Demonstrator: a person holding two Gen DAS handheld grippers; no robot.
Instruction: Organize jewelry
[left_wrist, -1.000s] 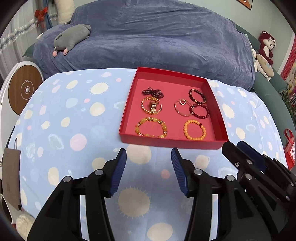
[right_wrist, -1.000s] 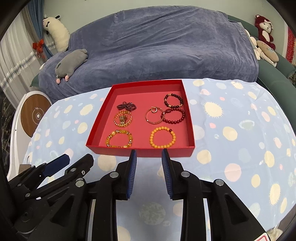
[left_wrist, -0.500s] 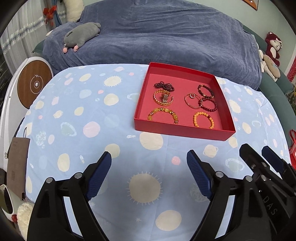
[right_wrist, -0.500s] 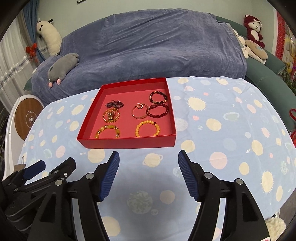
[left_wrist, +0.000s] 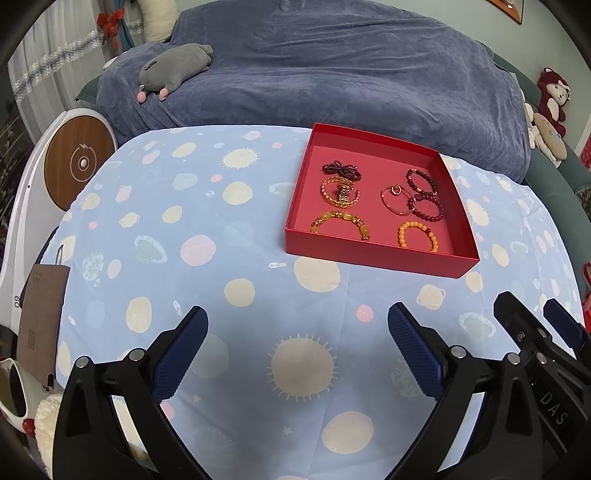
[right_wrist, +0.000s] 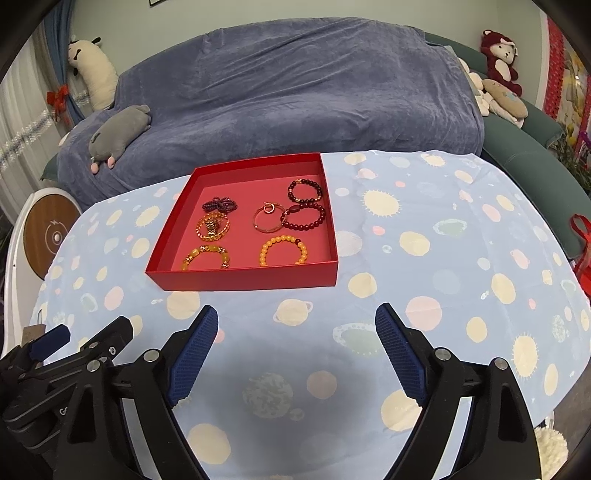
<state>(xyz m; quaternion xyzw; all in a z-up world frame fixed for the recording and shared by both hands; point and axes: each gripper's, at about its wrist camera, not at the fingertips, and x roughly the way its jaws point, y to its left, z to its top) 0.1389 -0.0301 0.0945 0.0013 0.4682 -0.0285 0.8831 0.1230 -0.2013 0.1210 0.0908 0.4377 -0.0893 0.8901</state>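
A shallow red tray (left_wrist: 380, 255) (right_wrist: 243, 280) sits on the blue planet-print tablecloth and holds several bracelets: dark red beads (left_wrist: 421, 181) (right_wrist: 306, 190), orange beads (left_wrist: 417, 236) (right_wrist: 283, 251), amber beads (left_wrist: 341, 223) (right_wrist: 207, 256), a thin gold bangle (left_wrist: 395, 199) (right_wrist: 266, 218), a gold link piece (left_wrist: 341, 192) (right_wrist: 212, 226). My left gripper (left_wrist: 297, 350) is open and empty, well short of the tray. My right gripper (right_wrist: 295, 350) is open and empty too, in front of the tray. The right gripper shows at the lower right of the left wrist view (left_wrist: 539, 332).
A sofa under a dark blue cover (right_wrist: 295, 92) stands behind the table with a grey plush (left_wrist: 173, 66) on it. A round wooden-faced white device (left_wrist: 77, 162) and a brown card (left_wrist: 42, 314) are at the left edge. Plush toys (right_wrist: 498, 59) sit far right.
Both grippers opened wide from nearly shut and pulled back from the tray, which now looks smaller and farther. The bracelets have not moved.
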